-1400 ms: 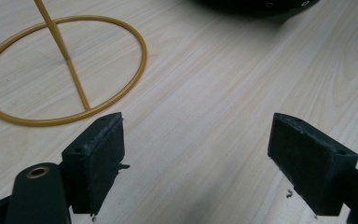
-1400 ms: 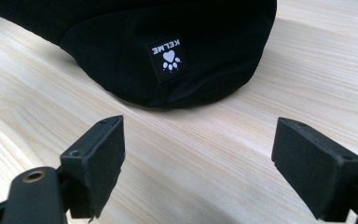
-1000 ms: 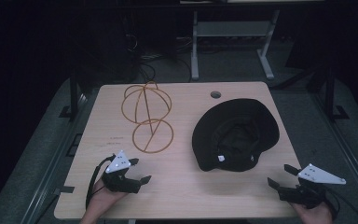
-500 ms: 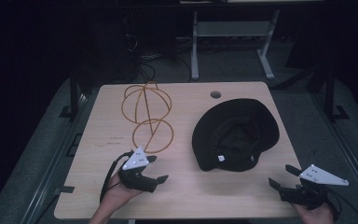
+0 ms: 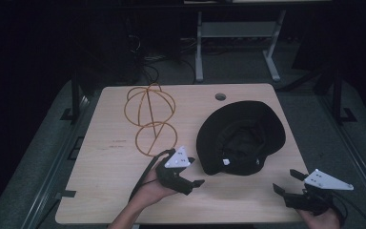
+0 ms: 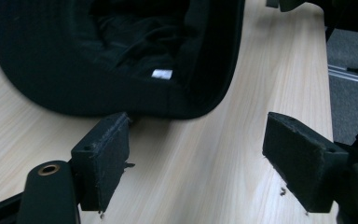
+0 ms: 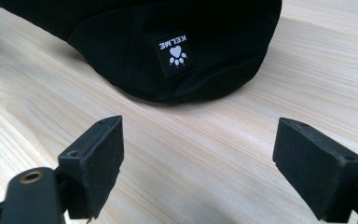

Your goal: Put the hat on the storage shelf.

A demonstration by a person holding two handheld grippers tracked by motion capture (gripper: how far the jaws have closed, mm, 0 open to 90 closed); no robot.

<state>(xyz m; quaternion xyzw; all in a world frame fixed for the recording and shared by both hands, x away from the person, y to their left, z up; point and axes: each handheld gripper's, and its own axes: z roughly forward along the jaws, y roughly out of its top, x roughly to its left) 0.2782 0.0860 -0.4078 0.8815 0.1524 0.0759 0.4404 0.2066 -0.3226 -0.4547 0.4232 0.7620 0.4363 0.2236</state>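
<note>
A black brimmed hat [image 5: 240, 136] lies crown down on the right half of the wooden table [image 5: 109, 162], its inside and a small white label facing up. My left gripper [image 5: 194, 176] stands open just left of the hat's near brim, jaws wide apart and pointing at it; the brim [image 6: 121, 79] is close ahead in the left gripper view. My right gripper [image 5: 286, 181] is open near the table's front right corner, apart from the hat. A logo patch on the hat [image 7: 173, 51] faces it in the right gripper view.
An orange wire hat stand [image 5: 149, 117], a ball-shaped frame on a ring base, lies on the table's back left. A round cable hole [image 5: 220, 97] sits at the back edge. Dark floor, cables and a metal frame [image 5: 233, 38] lie beyond.
My left gripper has moved right and forward across the table, from the front left to the hat's near brim. The right gripper has stayed in place.
</note>
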